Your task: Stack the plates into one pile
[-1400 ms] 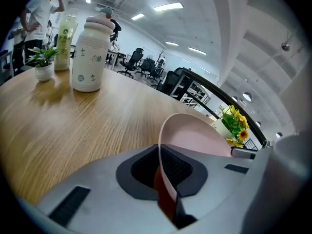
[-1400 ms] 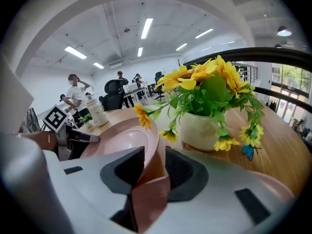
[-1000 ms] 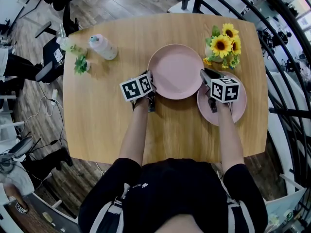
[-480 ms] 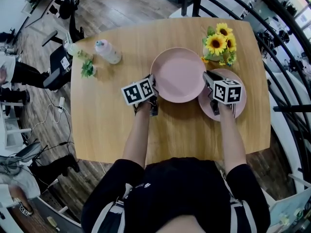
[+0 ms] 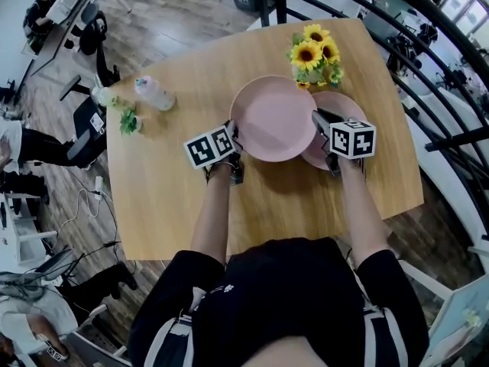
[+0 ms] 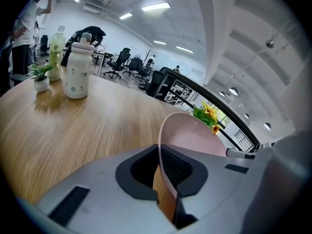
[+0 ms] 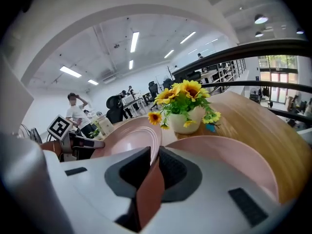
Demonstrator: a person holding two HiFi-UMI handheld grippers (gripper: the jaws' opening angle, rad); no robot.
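A large pink plate (image 5: 273, 118) is held off the table by both grippers. My left gripper (image 5: 234, 134) is shut on its left rim, and the rim shows between the pads in the left gripper view (image 6: 163, 165). My right gripper (image 5: 318, 122) is shut on the right rim, seen in the right gripper view (image 7: 155, 162). A smaller pink plate (image 5: 341, 109) lies on the wooden table (image 5: 168, 205); the large plate (image 7: 129, 140) overlaps its left part. The small plate (image 7: 229, 160) lies just right of my right jaws.
A white pot of sunflowers (image 5: 312, 58) stands right behind both plates, close to the small one. A white bottle (image 5: 155, 92), a small potted plant (image 5: 127, 121) and a green bottle (image 6: 57, 50) stand at the table's far left. A dark railing (image 5: 428, 82) runs along the right.
Both grippers have carried the large plate up and to the right. It lay beside the small plate before and now overlaps that plate's left part.
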